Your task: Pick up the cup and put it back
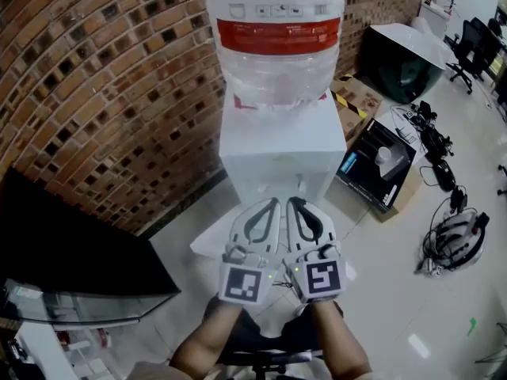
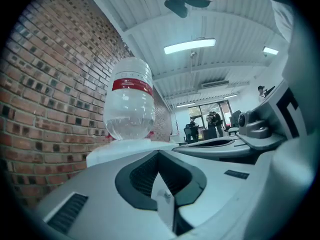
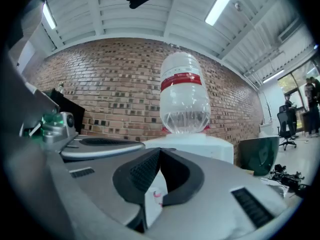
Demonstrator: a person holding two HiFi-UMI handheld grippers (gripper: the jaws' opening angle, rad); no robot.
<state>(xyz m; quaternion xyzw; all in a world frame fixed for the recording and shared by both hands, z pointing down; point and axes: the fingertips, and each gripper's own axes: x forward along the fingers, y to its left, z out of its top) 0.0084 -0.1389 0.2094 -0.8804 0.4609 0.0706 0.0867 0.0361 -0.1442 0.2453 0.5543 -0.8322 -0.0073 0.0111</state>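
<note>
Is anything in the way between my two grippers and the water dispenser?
Nothing visible. The left gripper and right gripper, both shut and empty, point side by side at the white water dispenser. No cup can be made out.

One overhead, two low
Head view looks steeply down, close above the water dispenser (image 1: 281,145); left gripper (image 1: 272,206) and right gripper (image 1: 295,204) cameras look roughly level from low, sharing its bottle (image 2: 129,101).

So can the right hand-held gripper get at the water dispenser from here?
Probably yes: the right hand-held gripper points straight at the water dispenser, close in front of it, with nothing between them. Its jaws are shut, though.
</note>
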